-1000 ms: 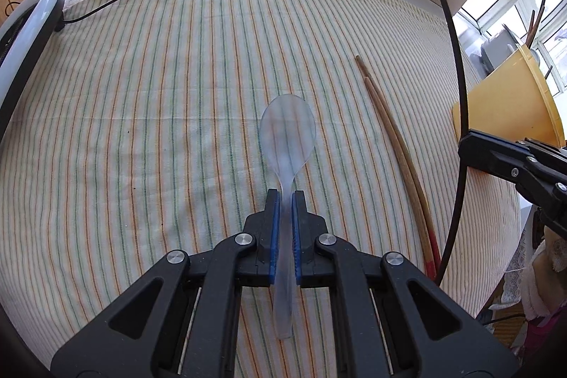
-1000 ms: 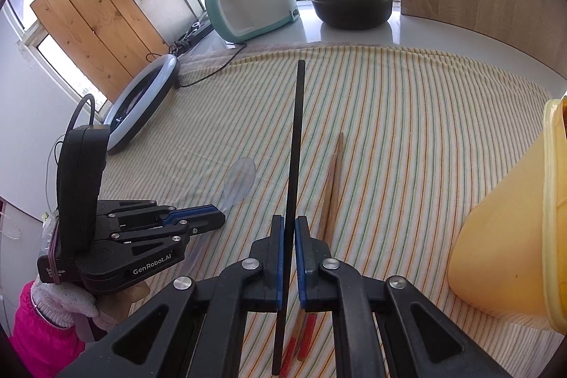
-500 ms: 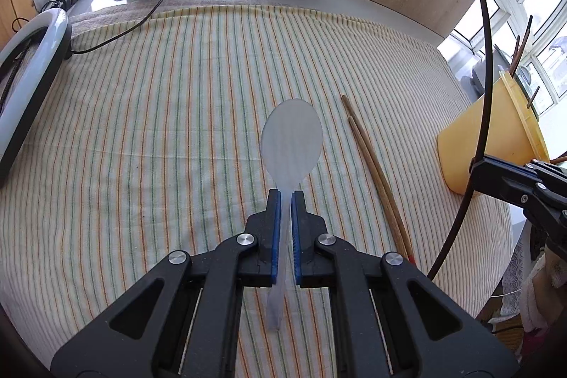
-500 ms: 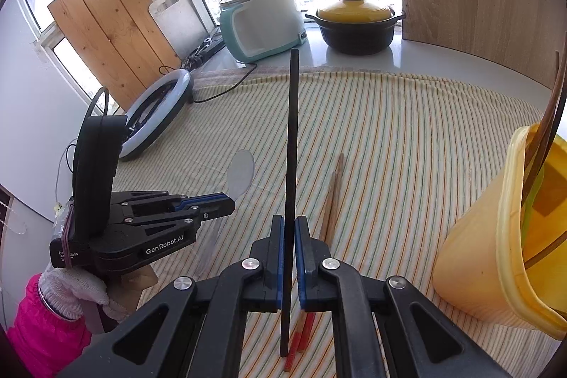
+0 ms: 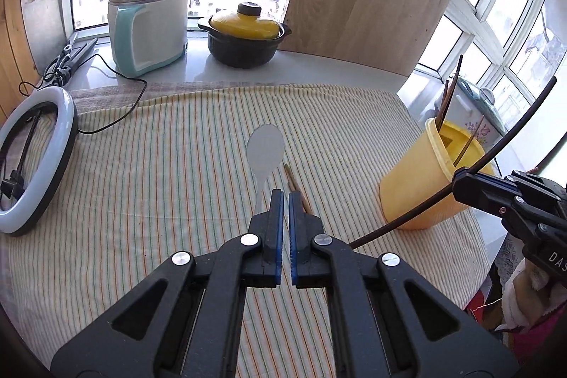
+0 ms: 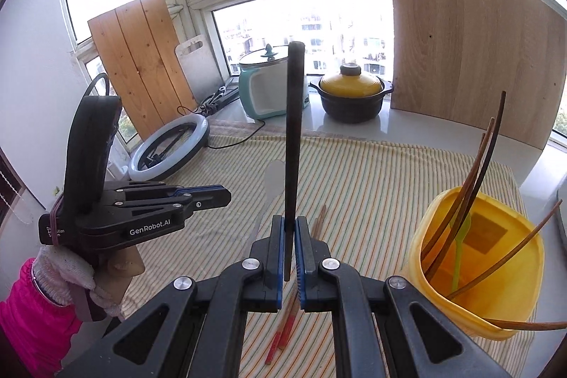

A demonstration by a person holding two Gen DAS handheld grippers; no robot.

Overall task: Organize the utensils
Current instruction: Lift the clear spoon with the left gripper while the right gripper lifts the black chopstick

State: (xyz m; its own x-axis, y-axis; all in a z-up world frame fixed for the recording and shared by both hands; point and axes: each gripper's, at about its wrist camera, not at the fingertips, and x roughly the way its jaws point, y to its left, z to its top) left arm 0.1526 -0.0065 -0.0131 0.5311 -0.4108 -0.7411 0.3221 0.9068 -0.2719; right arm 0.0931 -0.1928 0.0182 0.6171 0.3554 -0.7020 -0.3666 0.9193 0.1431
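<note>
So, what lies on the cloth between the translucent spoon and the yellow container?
A pair of wooden chopsticks, best seen in the right wrist view.

The left gripper (image 5: 282, 197) points down at a slant over the striped cloth. Its two blue jaws are pressed almost together, and a thin see-through spoon (image 5: 265, 151) sticks out between them. The right gripper (image 6: 290, 225) also slants down. Its jaws squeeze a black stick (image 6: 293, 137) that stands up straight. A hand (image 6: 117, 268) in a white glove with a pink sleeve holds the left gripper from below.
</note>
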